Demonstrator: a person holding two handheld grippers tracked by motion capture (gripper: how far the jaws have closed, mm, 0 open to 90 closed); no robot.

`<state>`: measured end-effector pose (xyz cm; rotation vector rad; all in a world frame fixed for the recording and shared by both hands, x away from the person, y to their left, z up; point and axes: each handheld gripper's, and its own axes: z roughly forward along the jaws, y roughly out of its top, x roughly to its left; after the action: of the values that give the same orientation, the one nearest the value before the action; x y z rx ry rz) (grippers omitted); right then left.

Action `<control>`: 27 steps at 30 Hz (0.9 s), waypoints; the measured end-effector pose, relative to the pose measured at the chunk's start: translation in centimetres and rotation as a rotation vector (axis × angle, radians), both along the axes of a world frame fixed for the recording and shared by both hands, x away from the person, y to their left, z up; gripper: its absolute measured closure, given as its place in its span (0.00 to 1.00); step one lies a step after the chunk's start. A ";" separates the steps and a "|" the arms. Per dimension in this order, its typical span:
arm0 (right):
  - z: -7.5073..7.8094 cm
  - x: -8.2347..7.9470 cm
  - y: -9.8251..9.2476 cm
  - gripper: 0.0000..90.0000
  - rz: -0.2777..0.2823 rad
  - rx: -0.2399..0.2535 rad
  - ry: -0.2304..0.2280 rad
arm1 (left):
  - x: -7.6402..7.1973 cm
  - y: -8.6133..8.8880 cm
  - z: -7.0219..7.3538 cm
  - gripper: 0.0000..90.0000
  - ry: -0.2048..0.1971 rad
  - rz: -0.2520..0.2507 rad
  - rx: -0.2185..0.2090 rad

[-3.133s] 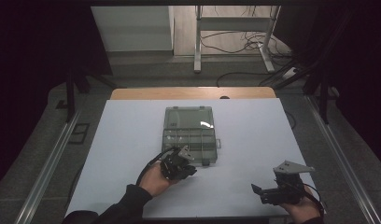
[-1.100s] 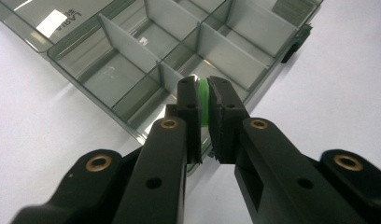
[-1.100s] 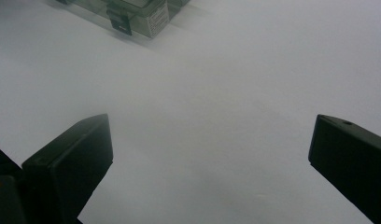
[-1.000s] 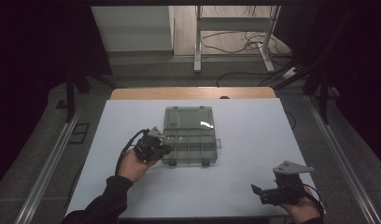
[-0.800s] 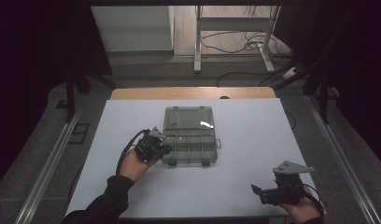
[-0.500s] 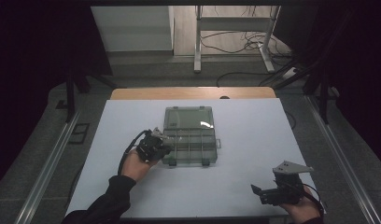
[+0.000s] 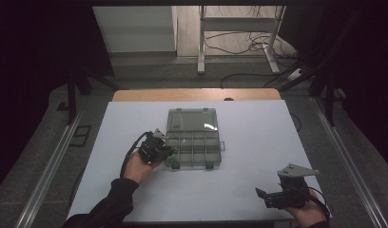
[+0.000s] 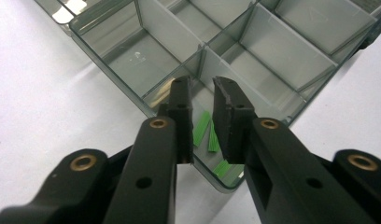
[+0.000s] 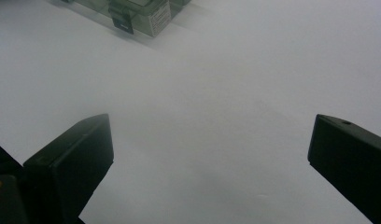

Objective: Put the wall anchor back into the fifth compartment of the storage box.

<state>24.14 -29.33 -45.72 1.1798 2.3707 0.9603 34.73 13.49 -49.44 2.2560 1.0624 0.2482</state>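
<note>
One compartment box (image 8: 254,51), three green strips (image 8: 201,128) inside — left gripper (image 8: 201,93) just parting, empty, right gripper (image 9: 209,154) released.

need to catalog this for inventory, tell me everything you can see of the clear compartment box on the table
The compartment box is see-through greyish plastic, lying flat near the middle of the white table, lid swung open away from the person. Thin dividers split the tray into rectangular cells, most looking empty; the near left corner cell holds small green strips. Two dark latches sit on the near edge. The left tongs hover over that corner, slightly parted, just been opening, nothing between them.
</note>
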 end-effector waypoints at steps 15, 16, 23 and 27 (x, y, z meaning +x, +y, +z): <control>0.1 -0.1 -0.1 0.01 -0.002 0.007 -0.011 | -1.1 0.8 1.5 0.66 -0.005 -0.033 -0.047; 0.1 -0.1 -0.1 0.01 -0.002 0.009 -0.011 | -1.2 0.9 1.5 0.64 -0.001 -0.037 -0.047; 0.1 -0.1 -0.1 0.01 -0.006 0.013 -0.017 | -1.8 1.6 2.1 0.44 -0.016 -0.028 -0.073; 0.1 -0.1 -0.1 0.01 -0.006 0.014 -0.018 | -2.2 2.2 2.5 0.35 -0.030 0.002 -0.078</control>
<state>24.01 -29.47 -45.62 1.1772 2.3487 0.9828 32.49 15.64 -46.90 2.1761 1.0408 0.2365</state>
